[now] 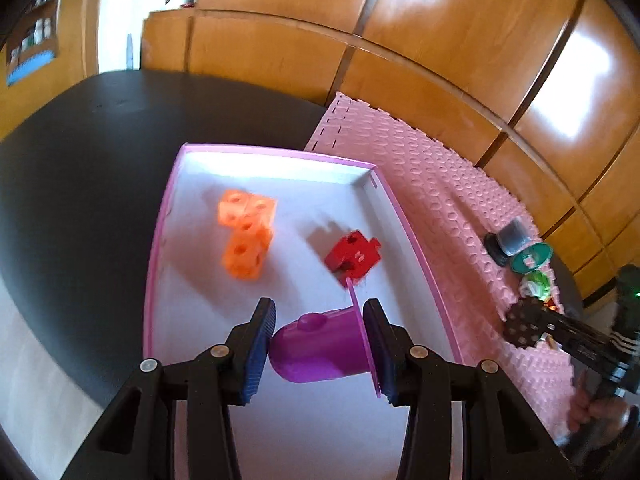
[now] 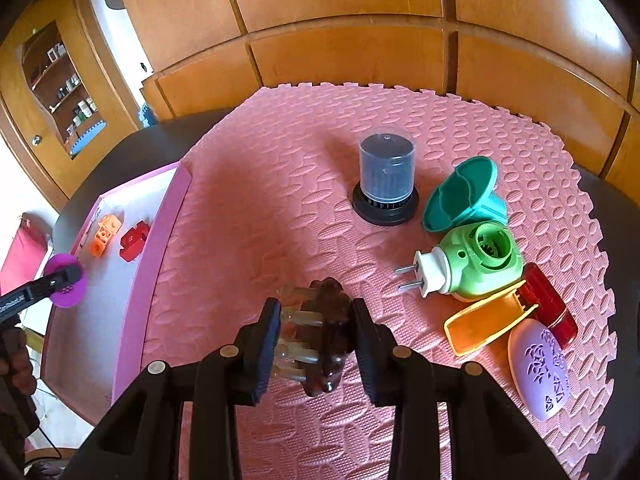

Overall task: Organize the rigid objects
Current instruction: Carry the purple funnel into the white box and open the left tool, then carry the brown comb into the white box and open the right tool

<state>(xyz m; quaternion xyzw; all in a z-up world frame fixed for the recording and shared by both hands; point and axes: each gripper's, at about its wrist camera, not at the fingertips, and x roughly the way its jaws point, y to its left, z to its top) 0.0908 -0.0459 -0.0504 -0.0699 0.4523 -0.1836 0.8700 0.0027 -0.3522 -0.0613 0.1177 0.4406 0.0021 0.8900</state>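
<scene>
Holding a purple cup (image 1: 320, 346) on its side, long axis crosswise between the pads, left gripper (image 1: 320, 346) hangs over the box (image 1: 160, 240). Right gripper (image 2: 316, 340), clamped on a brown knob (image 2: 328, 332) above the mat (image 2: 248, 200), has the box at ten o'clock.

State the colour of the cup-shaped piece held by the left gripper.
Purple piece, clearest in the left wrist view.

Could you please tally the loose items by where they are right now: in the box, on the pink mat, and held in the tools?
In the box: 2 (orange blocks, red block)
On the pink mat: 6
Held: 2 (purple piece in left tool, brown piece in right tool)
Total: 10
</scene>
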